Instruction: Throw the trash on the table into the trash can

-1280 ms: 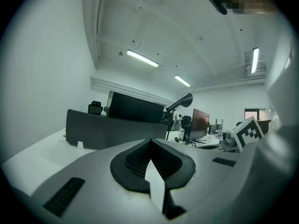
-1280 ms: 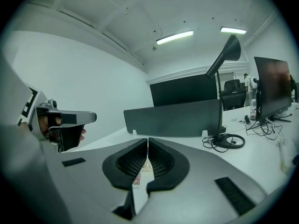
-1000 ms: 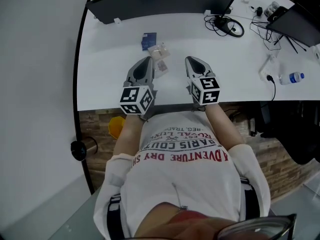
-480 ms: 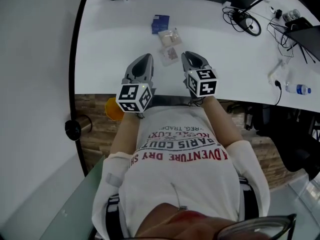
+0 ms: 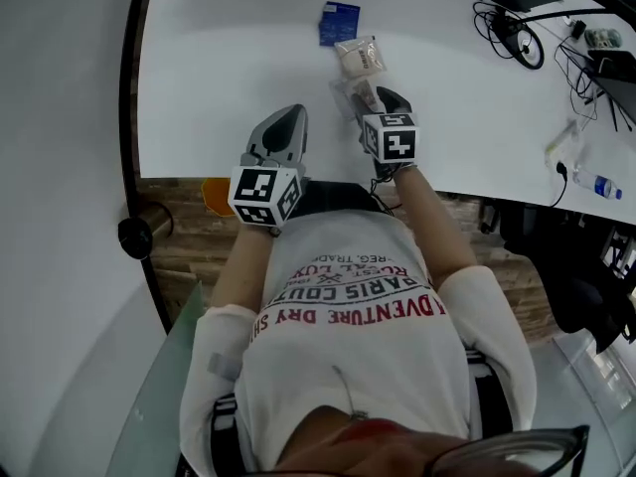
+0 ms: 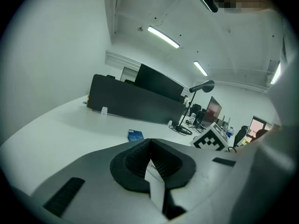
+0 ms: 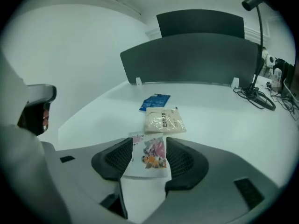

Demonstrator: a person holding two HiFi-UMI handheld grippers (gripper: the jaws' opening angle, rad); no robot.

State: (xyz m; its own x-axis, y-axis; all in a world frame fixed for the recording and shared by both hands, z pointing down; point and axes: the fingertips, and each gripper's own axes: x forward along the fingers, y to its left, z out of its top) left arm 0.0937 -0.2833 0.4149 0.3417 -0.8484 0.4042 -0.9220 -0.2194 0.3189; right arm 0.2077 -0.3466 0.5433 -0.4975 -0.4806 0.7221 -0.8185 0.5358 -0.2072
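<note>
Right claw (image 5: 383, 95) (image 7: 149, 157) low over white table (image 5: 219, 78), jaws opening either side of printed wrapper (image 7: 150, 152) (image 5: 350, 92) lying flat there. Left claw (image 5: 286, 117) (image 6: 152, 161) alongside at near edge, jaws together, empty. Just beyond wrapper: beige packet (image 5: 360, 56) (image 7: 163, 120), then blue packet (image 5: 339, 23) (image 7: 155, 101).

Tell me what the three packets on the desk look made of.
Blue packet: probably glossy plastic film; it shines and crinkles.
Beige packet: seemingly clear, shiny plastic, with pale contents showing through.
Printed wrapper: thin plastic or foil film with a colourful print; which one is unclear.
</note>
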